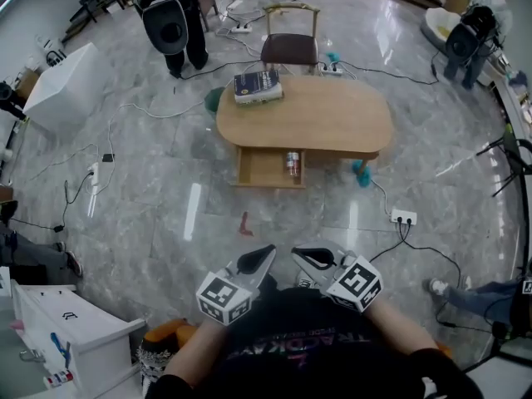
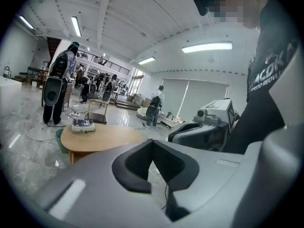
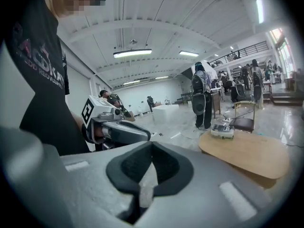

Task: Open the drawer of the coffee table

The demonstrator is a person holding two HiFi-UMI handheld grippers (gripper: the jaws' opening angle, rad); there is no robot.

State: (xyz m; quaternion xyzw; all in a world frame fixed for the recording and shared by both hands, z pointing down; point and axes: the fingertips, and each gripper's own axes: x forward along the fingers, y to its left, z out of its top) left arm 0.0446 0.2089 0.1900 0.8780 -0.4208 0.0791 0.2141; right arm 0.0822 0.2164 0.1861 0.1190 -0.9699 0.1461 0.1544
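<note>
The oval wooden coffee table (image 1: 332,115) stands mid-floor, and its drawer (image 1: 259,169) is pulled out toward me with a small can (image 1: 292,164) inside. Both grippers are held close to my body, far from the table, tips turned toward each other. My left gripper (image 1: 268,251) is shut and empty; so is my right gripper (image 1: 296,253). The left gripper view shows its shut jaws (image 2: 153,148) with the table (image 2: 102,137) beyond. The right gripper view shows its shut jaws (image 3: 151,148), with the table (image 3: 247,153) at right.
A book (image 1: 258,86) lies on the tabletop and a chair (image 1: 290,44) stands behind it. On the floor are a red scrap (image 1: 244,224), teal items (image 1: 361,174), cables and a power strip (image 1: 403,217). A white cabinet (image 1: 71,331) stands at lower left; a person (image 1: 174,15) stands beyond.
</note>
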